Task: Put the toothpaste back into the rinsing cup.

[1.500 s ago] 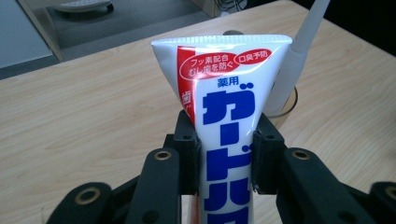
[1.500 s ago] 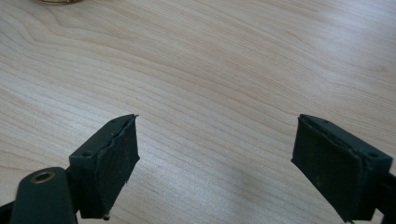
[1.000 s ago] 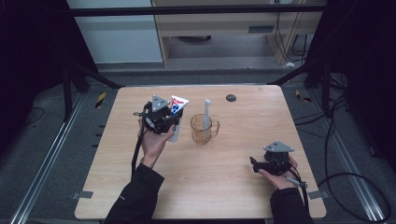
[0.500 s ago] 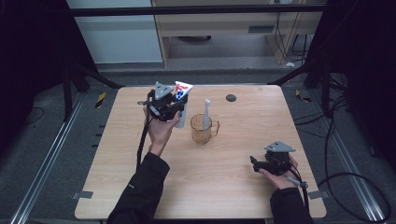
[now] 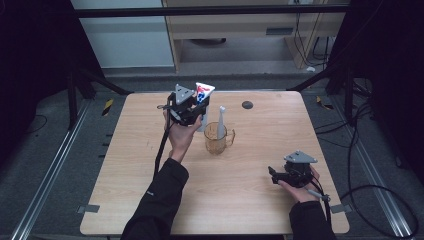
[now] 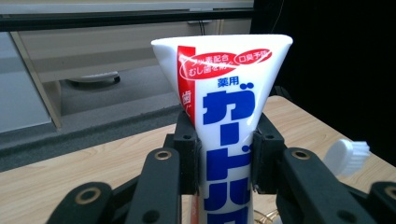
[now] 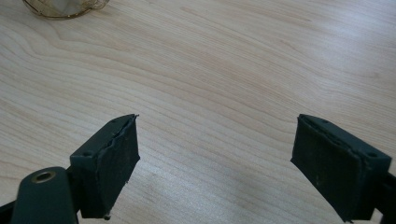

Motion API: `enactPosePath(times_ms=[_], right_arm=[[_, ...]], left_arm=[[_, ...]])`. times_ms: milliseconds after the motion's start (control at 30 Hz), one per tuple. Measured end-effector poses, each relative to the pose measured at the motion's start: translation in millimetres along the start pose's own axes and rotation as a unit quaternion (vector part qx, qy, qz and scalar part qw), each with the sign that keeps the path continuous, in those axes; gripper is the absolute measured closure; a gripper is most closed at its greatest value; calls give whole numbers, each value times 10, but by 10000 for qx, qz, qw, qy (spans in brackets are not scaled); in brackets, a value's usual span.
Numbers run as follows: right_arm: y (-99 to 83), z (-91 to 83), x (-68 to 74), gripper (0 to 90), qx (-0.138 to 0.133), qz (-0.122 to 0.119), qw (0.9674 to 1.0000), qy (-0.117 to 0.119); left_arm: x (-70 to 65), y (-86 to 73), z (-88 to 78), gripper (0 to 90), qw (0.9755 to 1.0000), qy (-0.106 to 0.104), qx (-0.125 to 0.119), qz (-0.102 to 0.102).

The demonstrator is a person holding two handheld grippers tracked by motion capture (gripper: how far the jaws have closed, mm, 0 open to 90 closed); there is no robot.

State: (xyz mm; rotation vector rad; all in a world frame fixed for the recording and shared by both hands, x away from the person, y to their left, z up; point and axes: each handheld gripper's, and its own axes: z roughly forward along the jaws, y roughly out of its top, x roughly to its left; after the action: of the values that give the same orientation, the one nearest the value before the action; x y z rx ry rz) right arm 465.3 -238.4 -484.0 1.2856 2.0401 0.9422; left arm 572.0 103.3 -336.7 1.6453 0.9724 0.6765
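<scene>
At the near edge of the tabletop point(image 5: 240, 200), around five o'clock from its middle, the person's right hand is resting with the right tongs point(image 5: 273, 174) low over the wood. Those tongs are standing wide apart with nothing between them, bare wood grain showing in the gap in the right gripper view point(image 7: 215, 168).

Farther in, close to the middle of the tabletop, a clear amber mug point(image 5: 217, 140) is standing upright with a white toothbrush point(image 5: 221, 121) poking out of it, head up. Its handle is pointing toward three o'clock.

Just beyond the mug, at about eleven o'clock from it, the left tongs point(image 5: 200, 107) are being held up above the wood, clamped on a white toothpaste tube point(image 5: 203, 93) with blue and red print. In the left gripper view the two pads are pressing on either side of the tube point(image 6: 226, 116), whose flat crimped end is pointing up, and the toothbrush head point(image 6: 348, 156) is showing at lower right.

Near the far edge, at one o'clock, a small dark round disc point(image 5: 247, 105) is lying flat.
</scene>
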Motion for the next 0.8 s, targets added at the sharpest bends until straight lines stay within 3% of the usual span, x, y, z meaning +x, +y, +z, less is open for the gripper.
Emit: enactPosePath(times_ms=[167, 800], right_arm=[[-3, 2, -3, 148, 0, -9, 10000, 4], [-11, 3, -21, 151, -9, 4, 10000, -29]], left_arm=[[-27, -19, 72, 685, 10000, -54, -60, -14], [-137, -178, 315, 684, 9997, -235, 80, 63]])
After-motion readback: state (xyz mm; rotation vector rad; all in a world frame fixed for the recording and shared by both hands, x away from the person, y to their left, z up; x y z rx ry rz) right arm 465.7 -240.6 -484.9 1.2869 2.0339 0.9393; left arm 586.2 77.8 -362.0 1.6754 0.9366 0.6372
